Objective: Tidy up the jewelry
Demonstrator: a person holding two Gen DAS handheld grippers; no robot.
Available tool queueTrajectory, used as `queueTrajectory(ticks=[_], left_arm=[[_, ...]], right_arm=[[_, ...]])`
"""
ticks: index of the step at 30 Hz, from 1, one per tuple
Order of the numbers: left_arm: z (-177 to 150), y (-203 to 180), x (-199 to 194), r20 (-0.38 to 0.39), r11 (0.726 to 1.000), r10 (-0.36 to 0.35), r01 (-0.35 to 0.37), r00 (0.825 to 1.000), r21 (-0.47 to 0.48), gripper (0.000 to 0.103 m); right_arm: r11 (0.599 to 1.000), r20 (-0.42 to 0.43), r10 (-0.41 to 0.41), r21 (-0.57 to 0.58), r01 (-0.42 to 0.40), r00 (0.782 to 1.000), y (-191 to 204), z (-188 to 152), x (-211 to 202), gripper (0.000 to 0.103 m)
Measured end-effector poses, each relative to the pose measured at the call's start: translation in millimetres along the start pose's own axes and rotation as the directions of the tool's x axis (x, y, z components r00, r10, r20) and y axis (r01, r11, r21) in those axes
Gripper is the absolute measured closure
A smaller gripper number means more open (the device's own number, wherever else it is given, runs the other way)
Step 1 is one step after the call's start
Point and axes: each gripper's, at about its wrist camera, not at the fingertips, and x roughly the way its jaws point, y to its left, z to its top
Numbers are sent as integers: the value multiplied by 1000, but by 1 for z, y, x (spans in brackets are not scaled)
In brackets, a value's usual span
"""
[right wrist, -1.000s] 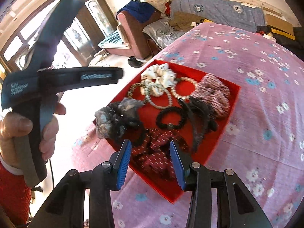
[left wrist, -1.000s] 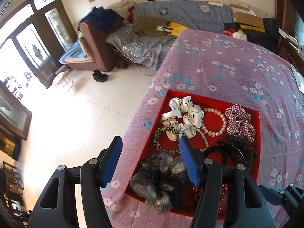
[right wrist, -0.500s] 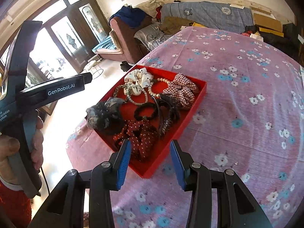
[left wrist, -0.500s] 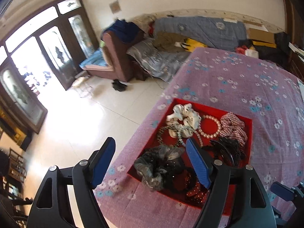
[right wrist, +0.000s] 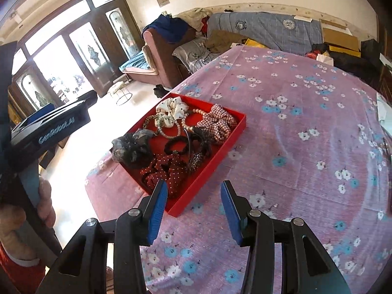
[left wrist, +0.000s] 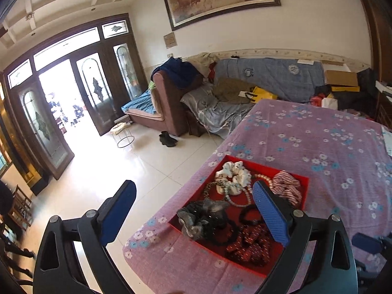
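A wide table draped in a purple cloth (right wrist: 306,122) printed with small white and blue flowers fills most of both views. Near its left edge sits a shallow, square-cornered red tray (right wrist: 234,132) with low upright walls, and all the jewelry and hair pieces lie inside it. At the far end is a cream scrunchie (right wrist: 171,107) dotted with dark cherries, just beside a red-and-white checked scrunchie (right wrist: 218,122). A string of round pale pearls (right wrist: 182,122) loops between them. Nearer is a gauzy grey and black scrunchie (right wrist: 131,147) that spills over the left wall, a plain black hair tie (right wrist: 175,145), and a dark red scrunchie (right wrist: 164,171) with white dots at the near corner.

The right gripper (right wrist: 193,205) hovers above the cloth at the tray's near corner, blue ribbed pads spread apart and holding nothing. The left gripper (left wrist: 193,215) hangs over the tray's left side, spread wide and likewise empty
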Motion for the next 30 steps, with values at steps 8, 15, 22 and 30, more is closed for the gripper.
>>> queueTrajectory(ticks=[8, 15, 22, 30], left_arm=[[-14, -15, -18, -60, 996, -65, 68, 996, 58, 7], [-33, -22, -2, -200, 973, -196, 216, 960, 82, 7], [-45, -21, 11, -263, 952, -249, 286, 932, 109, 7], [-47, -6, 35, -321, 946, -268, 310, 909, 90, 7]], right_arm=[[998, 0, -45, 45, 45, 999, -12, 4, -9, 45], [986, -39, -114, 120, 118, 993, -23, 6, -8, 41], [964, -83, -205, 157, 216, 975, -24, 4, 4, 40], [949, -118, -278, 121, 291, 953, -5, 4, 24, 40]])
